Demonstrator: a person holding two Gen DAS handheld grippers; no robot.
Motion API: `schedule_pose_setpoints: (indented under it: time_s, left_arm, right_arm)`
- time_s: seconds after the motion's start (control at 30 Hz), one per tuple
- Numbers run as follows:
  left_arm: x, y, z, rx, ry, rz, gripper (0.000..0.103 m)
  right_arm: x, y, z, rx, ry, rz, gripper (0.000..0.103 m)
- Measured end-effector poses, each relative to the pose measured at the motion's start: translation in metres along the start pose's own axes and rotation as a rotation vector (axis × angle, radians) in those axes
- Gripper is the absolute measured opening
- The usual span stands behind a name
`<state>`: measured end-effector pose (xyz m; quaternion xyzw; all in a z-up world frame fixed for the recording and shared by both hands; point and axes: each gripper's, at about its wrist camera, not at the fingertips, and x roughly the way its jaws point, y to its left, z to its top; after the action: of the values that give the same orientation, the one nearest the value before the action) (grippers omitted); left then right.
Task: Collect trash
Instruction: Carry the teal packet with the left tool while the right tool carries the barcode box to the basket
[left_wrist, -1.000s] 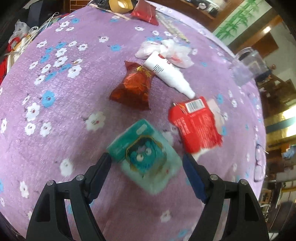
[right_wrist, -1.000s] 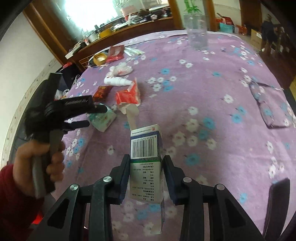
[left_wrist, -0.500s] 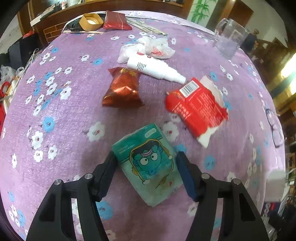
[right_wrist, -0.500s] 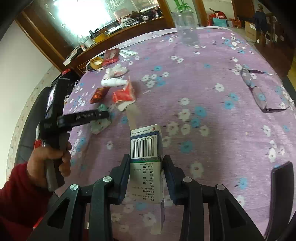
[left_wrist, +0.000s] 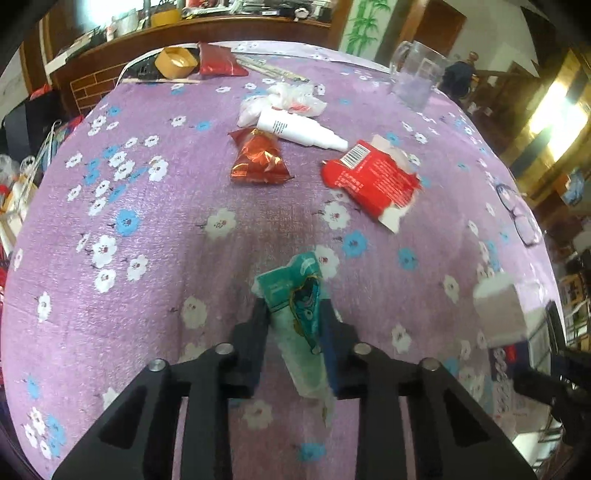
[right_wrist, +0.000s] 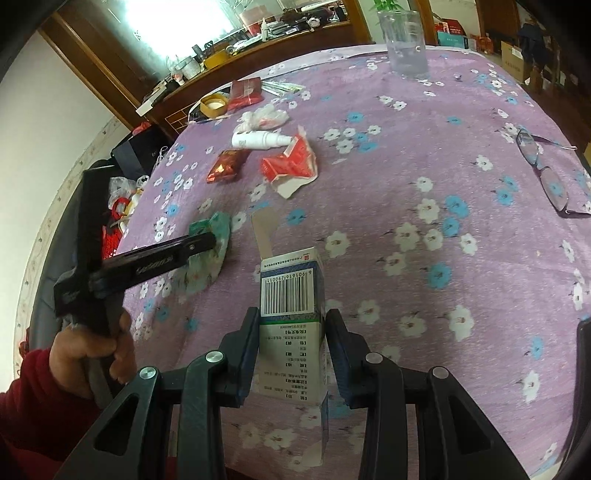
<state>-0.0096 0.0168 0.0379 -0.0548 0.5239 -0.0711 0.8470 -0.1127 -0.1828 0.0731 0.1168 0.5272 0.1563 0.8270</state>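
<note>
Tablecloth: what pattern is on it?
The tablecloth is purple with white and blue flowers; right wrist view shows it best.

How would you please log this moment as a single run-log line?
left gripper: shut on green tissue pack | right gripper: shut on medicine box | left on table: red wrappers, white bottle

Both grippers black plastic: left gripper (left_wrist: 295, 325), right gripper (right_wrist: 291, 332). Blue pads line the inner jaw faces. Silver screws sit behind the jaws on triangular cut-out arms. Left hand (right_wrist: 92, 354) bare skin, red sleeve (right_wrist: 33, 413).
</note>
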Motion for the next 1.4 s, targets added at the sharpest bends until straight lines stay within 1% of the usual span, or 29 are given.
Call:
schedule_pose_setpoints:
  time_s: [0.13, 0.23, 0.43, 0.7, 1.13, 1.4]
  left_arm:
    - [-0.004, 0.004, -0.005, -0.004, 0.011, -0.015, 0.024]
    - [-0.009, 0.007, -0.008, 0.001, 0.011, -0.027, 0.022]
    - [-0.022, 0.014, -0.009, -0.006, -0.014, -0.032, 0.022]
    - [-0.047, 0.018, -0.013, 0.028, -0.071, 0.009, 0.022]
    - [-0.080, 0.047, -0.022, 0.037, -0.148, 0.090, 0.022]
    - [-0.093, 0.061, -0.027, 0.048, -0.182, 0.122, 0.022]
  right_arm:
    - [0.003, 0.011, 0.002, -0.006, -0.006, -0.001, 0.039]
    - [0.003, 0.018, 0.002, -0.011, -0.013, 0.001, 0.039]
    - [0.006, 0.027, 0.002, -0.011, -0.018, 0.000, 0.039]
    - [0.010, 0.049, 0.011, -0.033, -0.043, 0.005, 0.039]
    - [0.029, 0.098, 0.017, -0.105, -0.023, 0.032, 0.039]
    - [0.036, 0.117, 0.018, -0.125, -0.023, 0.034, 0.039]
